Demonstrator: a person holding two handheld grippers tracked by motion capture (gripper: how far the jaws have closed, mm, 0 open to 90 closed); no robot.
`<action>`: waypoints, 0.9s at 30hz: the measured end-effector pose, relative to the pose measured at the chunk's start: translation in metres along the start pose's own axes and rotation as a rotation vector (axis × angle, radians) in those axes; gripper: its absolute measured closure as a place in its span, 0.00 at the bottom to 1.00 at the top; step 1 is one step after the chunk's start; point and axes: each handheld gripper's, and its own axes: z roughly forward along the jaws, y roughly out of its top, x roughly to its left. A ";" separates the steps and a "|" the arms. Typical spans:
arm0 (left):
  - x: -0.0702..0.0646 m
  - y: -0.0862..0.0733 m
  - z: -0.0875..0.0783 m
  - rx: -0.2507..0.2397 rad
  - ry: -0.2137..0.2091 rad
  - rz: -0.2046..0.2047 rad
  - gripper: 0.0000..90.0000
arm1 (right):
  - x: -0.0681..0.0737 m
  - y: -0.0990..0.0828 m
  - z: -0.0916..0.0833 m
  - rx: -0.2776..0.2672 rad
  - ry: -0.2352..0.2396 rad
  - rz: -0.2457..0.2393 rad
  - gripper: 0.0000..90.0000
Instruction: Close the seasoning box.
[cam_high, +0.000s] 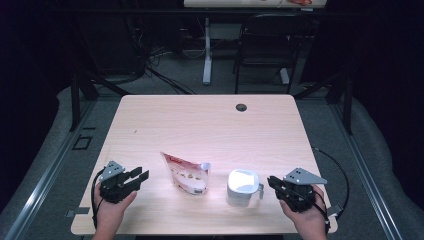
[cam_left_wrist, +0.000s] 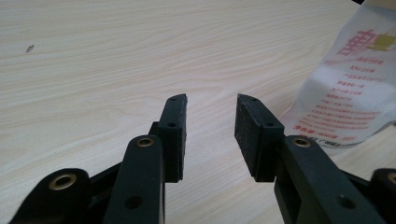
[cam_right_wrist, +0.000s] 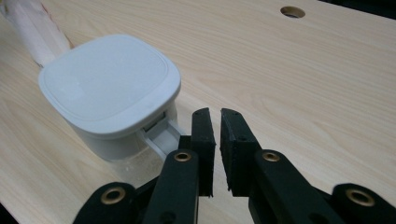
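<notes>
Nearest the person, at the counter's (cam_high: 150, 120) front edge, the left gripper (cam_high: 141, 176) rests with its jaws parted and nothing between them, pointing across toward the middle. The right gripper (cam_high: 272, 181) sits opposite, its jaws drawn almost together with a thin gap and nothing held. Just beyond the right gripper's tips stands a white lidded container (cam_high: 242, 187), upright, its side latch tab (cam_high: 260, 190) facing that gripper; in the right gripper view the tab (cam_right_wrist: 156, 137) lies just beside the jaw tips, apart from them. The right hand (cam_high: 310, 217) is clearly the nearer one to it. A little farther left stands a spouted refill pouch (cam_high: 187, 173), upright and leaning slightly, closer to the left gripper but apart from it; the left gripper view shows the pouch (cam_left_wrist: 350, 102) off to the right of the jaws' line. Beyond, the counter runs bare to a cable hole (cam_high: 241, 107).
</notes>
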 end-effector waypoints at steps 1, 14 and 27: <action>0.000 0.000 0.000 0.000 0.001 0.000 0.71 | 0.000 0.002 -0.001 -0.002 0.004 -0.007 0.93; 0.002 -0.001 0.001 -0.008 0.008 -0.007 0.69 | 0.006 0.033 0.007 0.002 0.047 -0.040 0.99; 0.001 -0.002 0.002 -0.010 0.013 -0.006 0.67 | 0.017 0.027 0.010 0.021 0.095 -0.048 1.00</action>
